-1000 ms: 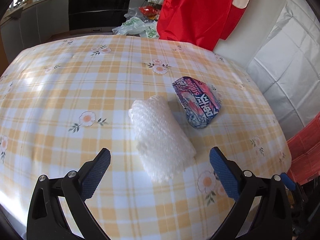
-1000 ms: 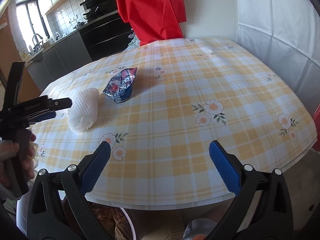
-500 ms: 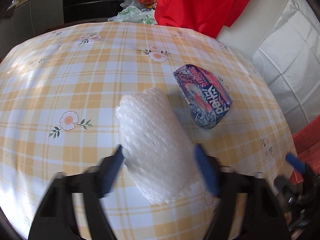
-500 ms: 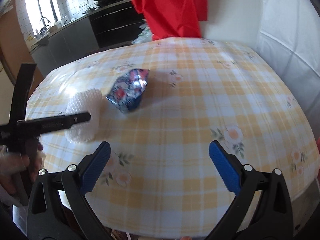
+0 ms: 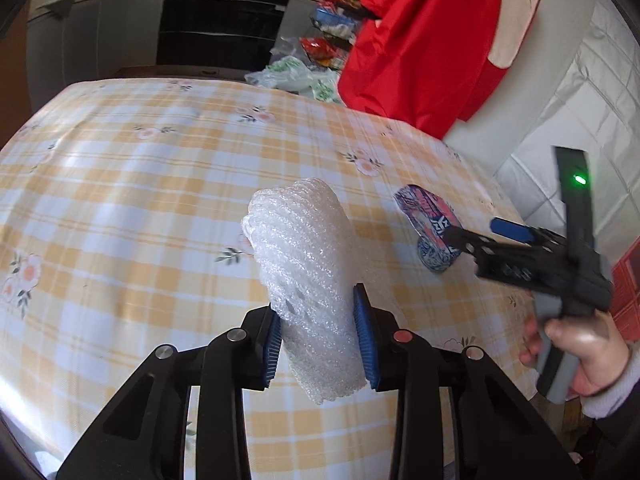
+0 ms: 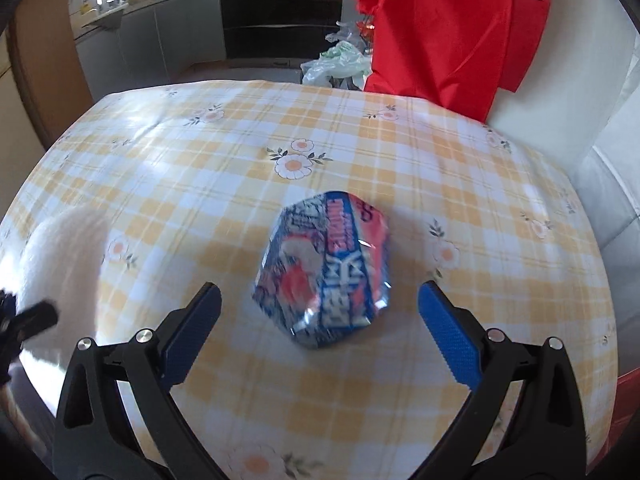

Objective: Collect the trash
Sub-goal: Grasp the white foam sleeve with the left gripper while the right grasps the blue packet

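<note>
A white bubble-wrap roll (image 5: 308,240) stands between the blue pads of my left gripper (image 5: 317,300). Its jaws are closing and the pads press into the roll's lower half. The roll's far end is tilted up off the checked tablecloth (image 5: 120,200). A crumpled blue and red snack packet (image 6: 324,276) lies on the cloth between the wide-apart fingers of my right gripper (image 6: 320,290), which is open and does not touch it. In the left wrist view the right gripper (image 5: 486,232) reaches over the packet (image 5: 430,224), held by a hand (image 5: 580,356). The roll (image 6: 60,248) shows blurred at the left.
A red cloth (image 5: 420,48) hangs beyond the table's far edge, with plastic bags (image 5: 296,76) on the floor beside it. Dark kitchen cabinets (image 5: 216,28) stand behind. A white quilted cover (image 5: 592,112) is on the right, with a red crate (image 5: 628,276) below it.
My left gripper moved onto the bubble-wrap roll, closed on it and tipped it up. My right gripper swung left across the table and now straddles the snack packet.
</note>
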`<state>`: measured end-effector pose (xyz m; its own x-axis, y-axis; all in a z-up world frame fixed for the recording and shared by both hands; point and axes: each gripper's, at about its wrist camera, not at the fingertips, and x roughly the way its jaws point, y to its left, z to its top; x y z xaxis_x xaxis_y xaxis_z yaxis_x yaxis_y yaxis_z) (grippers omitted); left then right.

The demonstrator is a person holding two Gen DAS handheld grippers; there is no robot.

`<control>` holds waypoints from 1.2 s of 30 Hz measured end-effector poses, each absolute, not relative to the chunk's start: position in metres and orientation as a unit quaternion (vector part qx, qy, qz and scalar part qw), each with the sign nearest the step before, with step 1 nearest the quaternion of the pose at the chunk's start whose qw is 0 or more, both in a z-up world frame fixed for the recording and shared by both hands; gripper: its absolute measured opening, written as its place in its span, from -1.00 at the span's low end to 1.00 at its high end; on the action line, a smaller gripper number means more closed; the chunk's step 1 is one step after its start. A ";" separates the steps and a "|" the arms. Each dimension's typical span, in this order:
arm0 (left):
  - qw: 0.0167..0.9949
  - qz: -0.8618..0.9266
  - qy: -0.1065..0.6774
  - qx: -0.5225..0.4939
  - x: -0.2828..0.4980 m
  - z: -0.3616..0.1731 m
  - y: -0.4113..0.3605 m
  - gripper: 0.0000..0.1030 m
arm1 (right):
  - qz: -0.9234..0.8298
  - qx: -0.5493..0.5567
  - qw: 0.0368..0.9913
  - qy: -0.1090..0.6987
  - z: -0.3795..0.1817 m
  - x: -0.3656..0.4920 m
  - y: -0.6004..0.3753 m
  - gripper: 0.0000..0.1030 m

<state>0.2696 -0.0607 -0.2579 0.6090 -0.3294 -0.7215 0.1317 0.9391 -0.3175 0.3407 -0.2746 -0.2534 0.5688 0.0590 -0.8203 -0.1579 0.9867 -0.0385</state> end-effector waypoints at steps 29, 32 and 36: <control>0.881 -0.140 0.416 -0.176 0.219 -0.261 -0.027 -0.37 | -0.029 -0.055 0.828 0.557 -0.281 0.382 -0.279 0.00; 0.880 -0.141 0.419 -0.174 0.216 -0.263 -0.030 -0.37 | -0.034 -0.080 0.829 0.553 -0.284 0.382 -0.274 0.07; 0.879 -0.140 0.422 -0.172 0.215 -0.263 -0.029 -0.37 | -0.044 -0.090 0.827 0.553 -0.284 0.384 -0.274 -0.18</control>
